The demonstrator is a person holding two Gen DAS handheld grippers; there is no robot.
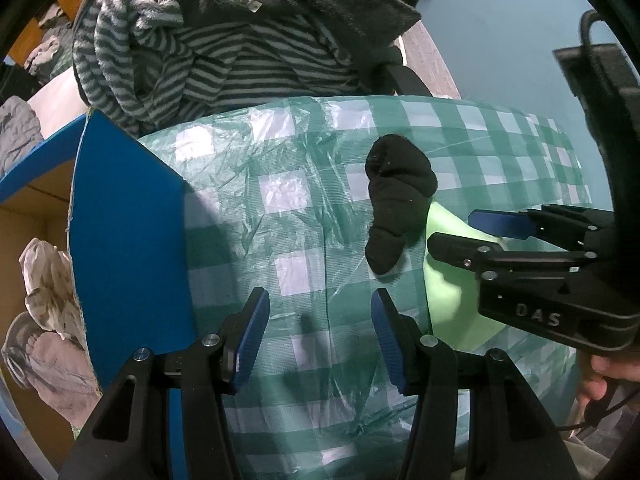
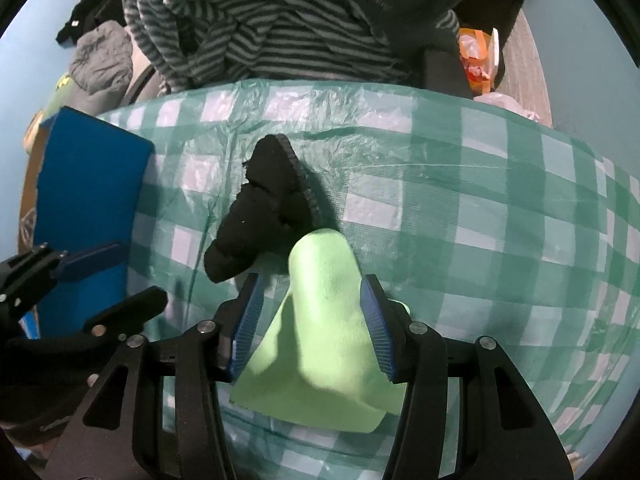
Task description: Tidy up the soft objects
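Note:
A black sock (image 1: 394, 200) (image 2: 264, 208) lies crumpled on the green-and-white checked tablecloth (image 1: 304, 208) (image 2: 460, 208). A light green cloth (image 2: 324, 320) (image 1: 448, 292) lies just in front of the sock. My right gripper (image 2: 312, 316) is open and straddles the green cloth, one blue pad on each side. It shows from the side in the left wrist view (image 1: 464, 228). My left gripper (image 1: 320, 332) is open and empty over bare tablecloth, left of the green cloth and short of the sock. It shows in the right wrist view (image 2: 116, 276).
A blue cardboard box (image 1: 124, 248) (image 2: 88, 200) stands at the table's left with pale socks (image 1: 48, 320) inside. A pile of striped and dark fleece clothing (image 1: 224, 52) (image 2: 280, 32) sits behind the table. An orange bag (image 2: 476, 56) is at the back right.

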